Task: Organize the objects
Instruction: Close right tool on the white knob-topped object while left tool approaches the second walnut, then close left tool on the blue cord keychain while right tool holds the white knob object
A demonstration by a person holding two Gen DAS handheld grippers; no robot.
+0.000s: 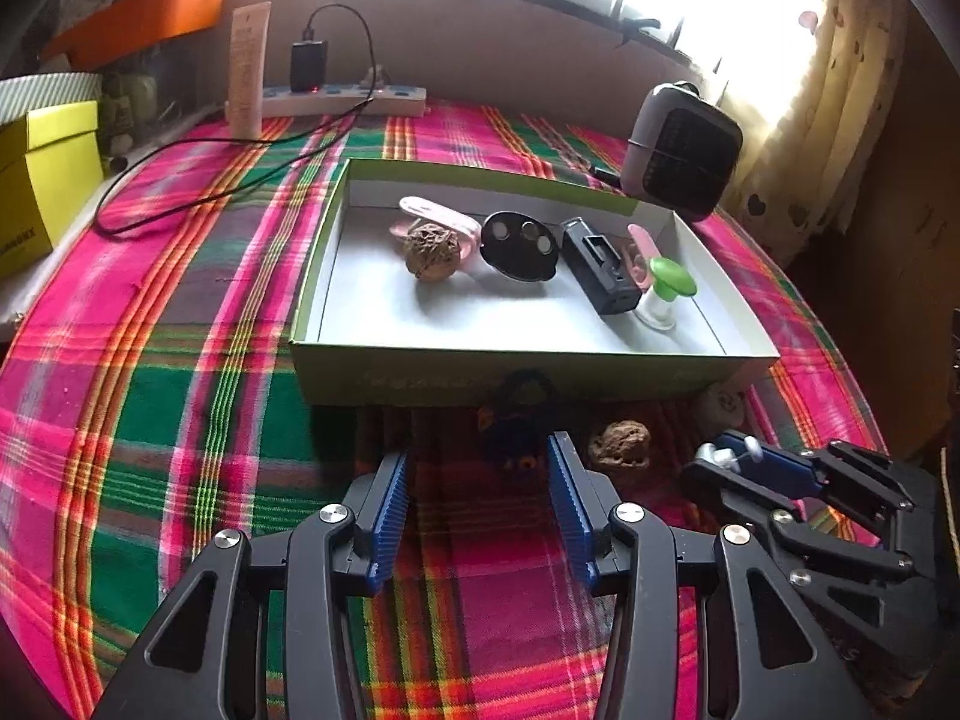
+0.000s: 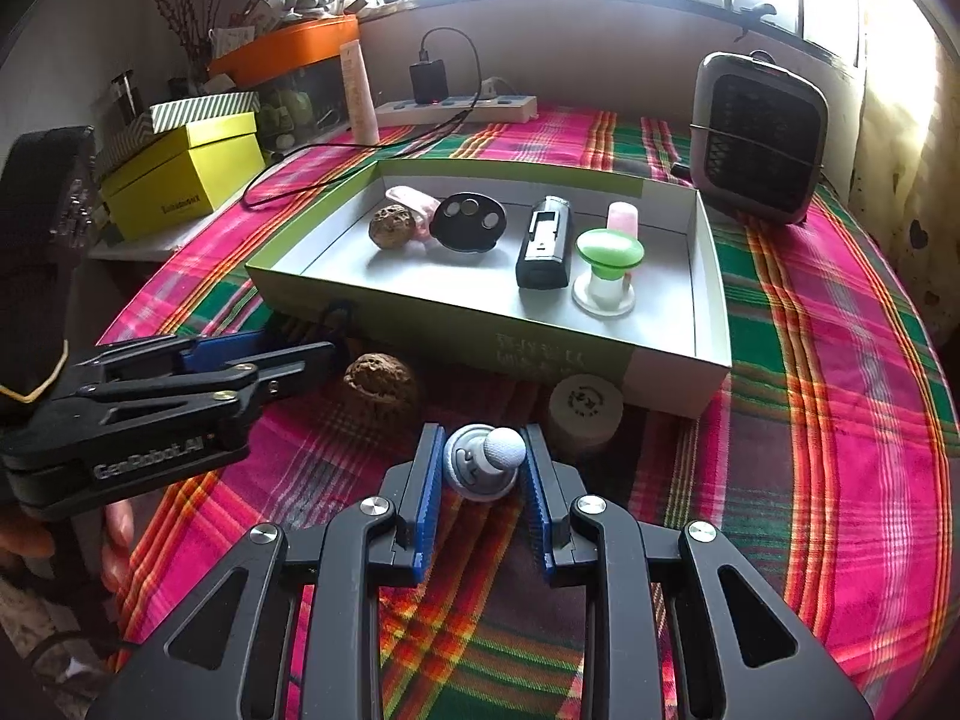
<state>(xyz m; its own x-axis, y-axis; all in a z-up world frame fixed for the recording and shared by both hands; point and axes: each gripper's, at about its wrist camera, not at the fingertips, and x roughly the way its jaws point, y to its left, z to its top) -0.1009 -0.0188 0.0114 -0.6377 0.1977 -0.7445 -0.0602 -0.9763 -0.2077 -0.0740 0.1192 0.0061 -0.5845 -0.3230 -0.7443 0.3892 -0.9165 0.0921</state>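
Observation:
A shallow white box [image 1: 528, 354] [image 2: 711, 324] on the plaid cloth holds a walnut [image 1: 432, 252], a black disc [image 1: 521, 246], a black device [image 1: 600, 267], pink items and a green-topped suction piece [image 1: 663, 291]. My left gripper [image 1: 478, 459] is open, its fingers either side of a dark fuzzy toy [image 1: 516, 420] in front of the box. A second walnut [image 1: 619, 445] [image 2: 380, 384] lies beside it. My right gripper [image 2: 483, 456] is shut on a small grey-and-white knob piece [image 2: 486, 462]; it also shows in the left wrist view [image 1: 729, 457].
A round white cap [image 2: 585, 405] lies by the box's near corner. A small heater [image 2: 759, 138] stands at the back right. A power strip [image 2: 456, 110] with charger and cable, a tube [image 2: 360, 93] and a yellow box [image 2: 186, 174] are at the back left.

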